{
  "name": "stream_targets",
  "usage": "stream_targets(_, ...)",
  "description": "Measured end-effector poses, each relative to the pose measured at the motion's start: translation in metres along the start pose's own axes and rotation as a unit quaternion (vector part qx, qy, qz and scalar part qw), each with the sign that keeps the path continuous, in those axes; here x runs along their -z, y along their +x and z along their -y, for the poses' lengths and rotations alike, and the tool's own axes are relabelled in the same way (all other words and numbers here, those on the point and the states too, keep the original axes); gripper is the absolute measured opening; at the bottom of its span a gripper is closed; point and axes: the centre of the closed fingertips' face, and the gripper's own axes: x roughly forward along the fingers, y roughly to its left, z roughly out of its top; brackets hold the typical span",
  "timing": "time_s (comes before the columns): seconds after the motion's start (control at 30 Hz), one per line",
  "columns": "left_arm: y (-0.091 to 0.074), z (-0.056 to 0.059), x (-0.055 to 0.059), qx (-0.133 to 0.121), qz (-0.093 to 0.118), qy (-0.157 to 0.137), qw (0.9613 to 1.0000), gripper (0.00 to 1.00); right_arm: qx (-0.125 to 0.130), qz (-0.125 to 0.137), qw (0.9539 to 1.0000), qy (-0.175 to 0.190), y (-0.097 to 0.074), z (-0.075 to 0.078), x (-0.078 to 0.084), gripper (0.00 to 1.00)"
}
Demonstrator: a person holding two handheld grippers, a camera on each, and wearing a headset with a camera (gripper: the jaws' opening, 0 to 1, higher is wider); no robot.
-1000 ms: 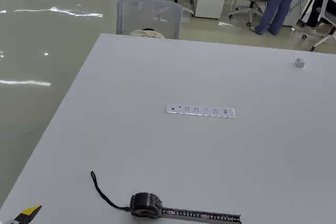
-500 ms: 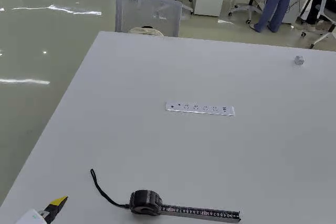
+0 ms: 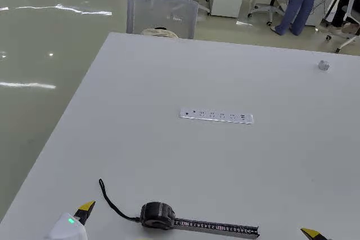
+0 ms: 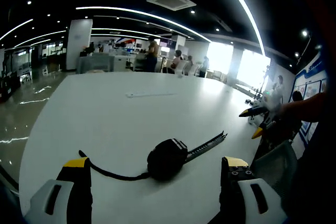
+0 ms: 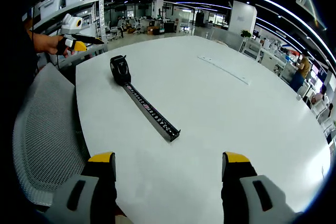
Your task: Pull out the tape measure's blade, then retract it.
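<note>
Half of the job looked done, at a guess: the black, rounded tape measure case [image 3: 157, 216] lay on the white counter [image 3: 225, 77] with its dark, numbered metal blade [image 3: 216, 228] already drawn out partway and lying flat, pointing to the person's right. Retracting the blade was what seemed left, unless it was to be pulled further first. Neither gripper had hold of anything. The left gripper [image 4: 157, 162] had its yellow-tipped fingers [image 4: 79, 163] spread wide, and in its own view the case sat ahead of them, framed in the gap and touching neither, with the thin black wrist cord [image 4: 113, 174] trailing toward the left finger. The right gripper [image 5: 169, 157] was just as wide open. Its view looked along the blade from the hooked end, which lay nearest the fingers yet clearly apart from them, while the case stood at the far end. From the head view, one yellow fingertip hovered near the cord on the left, and another showed low on the right, past the blade's tip. Both were off the counter's near edge, as far as could be judged.
</note>
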Motion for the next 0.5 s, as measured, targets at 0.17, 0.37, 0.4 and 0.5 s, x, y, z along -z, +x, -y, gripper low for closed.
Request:
stream_targets(0.17, 0.008, 0.019, 0.004, 0.016, -0.014, 0.037, 0.9991, 1.00, -0.029, -0.029, 0.9982, -0.044, 0.007, 0.002, -0.006, 0.82)
stream_targets(0.37, 0.017, 0.030, -0.003, 0.017, 0.003, 0.020, 0.9996, 1.00, -0.046, -0.048, 0.9952, -0.072, 0.011, 0.012, -0.015, 0.79)
stream_targets(0.4, 0.018, 0.031, -0.003, 0.017, 0.002, 0.017, 0.9997, 1.00, -0.049, -0.049, 0.9947, -0.075, 0.011, 0.012, -0.018, 0.78)
stream_targets(0.5, 0.023, 0.026, 0.001, -0.017, -0.012, 0.042, 0.9989, 1.00, -0.059, -0.057, 0.9927, -0.088, 0.014, 0.015, -0.022, 0.76)
